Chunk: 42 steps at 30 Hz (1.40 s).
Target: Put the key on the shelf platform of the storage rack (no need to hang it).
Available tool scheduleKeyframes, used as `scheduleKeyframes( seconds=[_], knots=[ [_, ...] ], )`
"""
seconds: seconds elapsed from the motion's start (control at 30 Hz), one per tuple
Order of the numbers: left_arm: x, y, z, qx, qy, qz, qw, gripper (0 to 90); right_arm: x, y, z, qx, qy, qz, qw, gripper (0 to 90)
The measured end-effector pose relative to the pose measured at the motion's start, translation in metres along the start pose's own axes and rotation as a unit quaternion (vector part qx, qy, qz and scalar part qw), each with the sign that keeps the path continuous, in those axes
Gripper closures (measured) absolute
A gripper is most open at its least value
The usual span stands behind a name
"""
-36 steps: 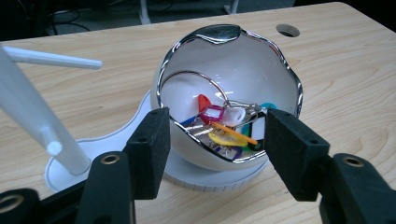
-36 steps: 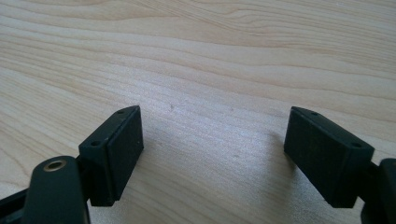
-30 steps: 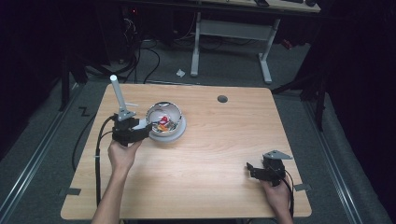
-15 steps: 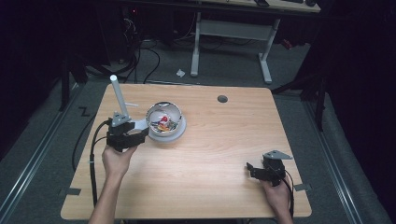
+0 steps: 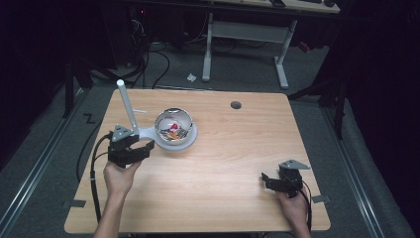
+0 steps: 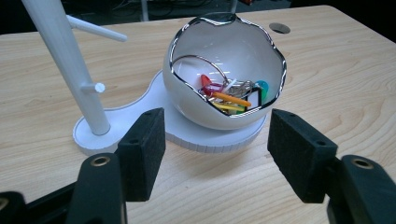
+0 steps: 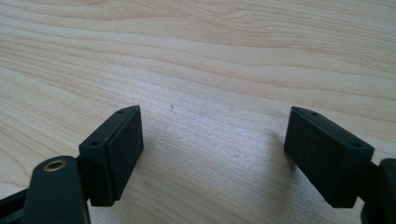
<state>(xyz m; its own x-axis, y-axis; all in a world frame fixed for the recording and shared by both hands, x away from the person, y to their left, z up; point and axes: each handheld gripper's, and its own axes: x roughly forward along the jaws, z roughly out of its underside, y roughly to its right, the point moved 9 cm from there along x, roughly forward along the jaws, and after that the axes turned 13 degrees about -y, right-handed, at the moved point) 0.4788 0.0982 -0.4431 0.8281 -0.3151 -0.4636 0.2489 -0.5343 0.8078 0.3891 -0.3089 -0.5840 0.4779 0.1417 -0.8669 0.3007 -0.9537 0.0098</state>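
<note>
Wooden table (image 5: 233,163) with round grommet hole (image 5: 236,105), white desk legs (image 5: 245,47) behind, floor cables (image 5: 148,59)

dark lab w/ desks (image 5: 246,30), cables (image 5: 148,54)

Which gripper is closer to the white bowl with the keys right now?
Left. The left gripper sits open just in front of the white bowl, beside its white stand base, touching nothing. The right gripper rests open far off near the table's near right corner.

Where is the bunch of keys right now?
The keys lie inside the white bowl on the table's left half, beside the white post, just ahead of the open left gripper.
</note>
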Motion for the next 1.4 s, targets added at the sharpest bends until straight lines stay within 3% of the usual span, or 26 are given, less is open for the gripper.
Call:
scheduleKeyframes(
  seconds=[0.3, 1.03, 1.1, 1.13, 1.4],
  knots=[
    [-0.006, -0.009, -0.001, 0.003, 0.002, 0.002, 1.0, 37.5, 0.0, 0.0, 0.0, 0.0, 0.0, 0.0, 1.0, 19.7],
    [-0.012, -0.025, 0.002, -0.024, -0.003, -0.004, 0.9997, 39.8, 0.0, 0.0, 0.0, 0.0, 0.0, 0.0, 1.0, 19.7],
    [-0.012, -0.026, 0.003, -0.016, -0.004, -0.005, 0.9999, 39.4, 0.0, 0.0, 0.0, 0.0, 0.0, 0.0, 1.0, 19.7],
    [-0.012, -0.026, 0.004, -0.023, -0.004, -0.007, 0.9997, 39.3, 0.0, 0.0, 0.0, 0.0, 0.0, 0.0, 1.0, 19.8],
    [-0.012, -0.03, 0.009, -0.019, -0.01, -0.005, 0.9998, 39.3, 0.0, 0.0, 0.0, 0.0, 0.0, 0.0, 1.0, 19.7]
  ],
)
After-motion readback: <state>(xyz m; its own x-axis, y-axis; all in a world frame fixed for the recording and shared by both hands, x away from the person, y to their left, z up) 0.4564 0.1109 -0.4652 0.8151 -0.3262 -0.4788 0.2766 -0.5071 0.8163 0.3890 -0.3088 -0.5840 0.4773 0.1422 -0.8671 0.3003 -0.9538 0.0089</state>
